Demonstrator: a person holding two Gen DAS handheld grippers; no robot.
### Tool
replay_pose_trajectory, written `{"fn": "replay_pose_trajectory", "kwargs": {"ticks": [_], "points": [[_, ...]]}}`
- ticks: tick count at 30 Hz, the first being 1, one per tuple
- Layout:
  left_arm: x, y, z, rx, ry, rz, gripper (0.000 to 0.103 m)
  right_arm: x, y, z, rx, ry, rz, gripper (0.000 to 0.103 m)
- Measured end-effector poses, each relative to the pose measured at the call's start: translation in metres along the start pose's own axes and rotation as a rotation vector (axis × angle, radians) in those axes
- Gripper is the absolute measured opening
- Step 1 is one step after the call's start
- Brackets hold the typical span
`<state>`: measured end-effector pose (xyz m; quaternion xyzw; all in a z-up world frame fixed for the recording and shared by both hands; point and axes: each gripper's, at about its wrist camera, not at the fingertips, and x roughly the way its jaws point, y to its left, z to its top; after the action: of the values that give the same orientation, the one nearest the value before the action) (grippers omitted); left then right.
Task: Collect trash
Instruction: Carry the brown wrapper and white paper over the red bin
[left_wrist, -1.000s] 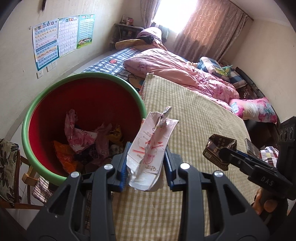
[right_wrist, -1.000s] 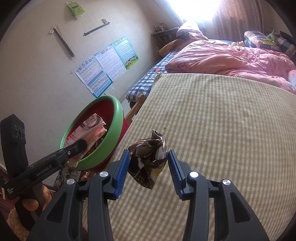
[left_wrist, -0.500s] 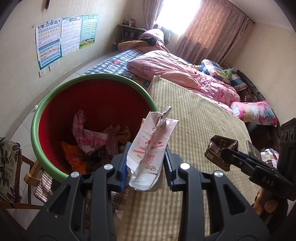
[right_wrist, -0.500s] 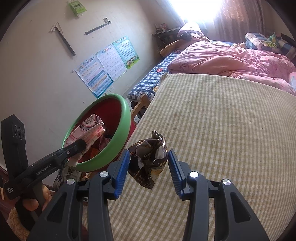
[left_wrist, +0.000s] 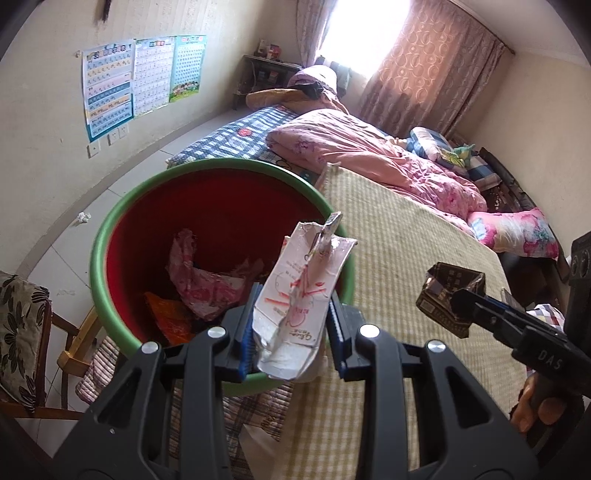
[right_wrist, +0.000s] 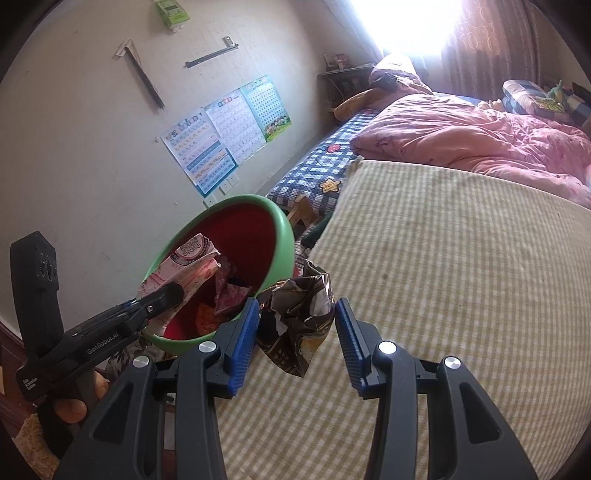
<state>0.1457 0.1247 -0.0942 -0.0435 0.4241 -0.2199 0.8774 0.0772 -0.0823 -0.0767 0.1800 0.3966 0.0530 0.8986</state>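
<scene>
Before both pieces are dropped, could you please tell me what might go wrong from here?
The right claw holds its crumpled dark foil wrapper over the striped bed mat, short of the green-rimmed red bin; released now, it would likely miss. The left claw's torn white carton hangs near the rim and might catch it.

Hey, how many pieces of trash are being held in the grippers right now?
2. A white carton sits in the left hand-held gripper above the red bin; a dark crumpled wrapper is in the right hand-held gripper, beside it over the bed.

Green-rimmed red basin (left_wrist: 110, 236), yellow-checked bedcover (right_wrist: 461, 258), pink floral quilt (left_wrist: 369, 155)
</scene>
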Motion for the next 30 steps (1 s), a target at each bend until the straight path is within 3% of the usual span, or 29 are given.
{"fn": "replay_pose_trajectory", "kwargs": {"ticks": [30], "points": [[0.001,0.045,0.007,-0.044,-0.002,0.024,0.032,0.038,0.037,0.007,-0.039,0.03,0.022,0.042]]}}
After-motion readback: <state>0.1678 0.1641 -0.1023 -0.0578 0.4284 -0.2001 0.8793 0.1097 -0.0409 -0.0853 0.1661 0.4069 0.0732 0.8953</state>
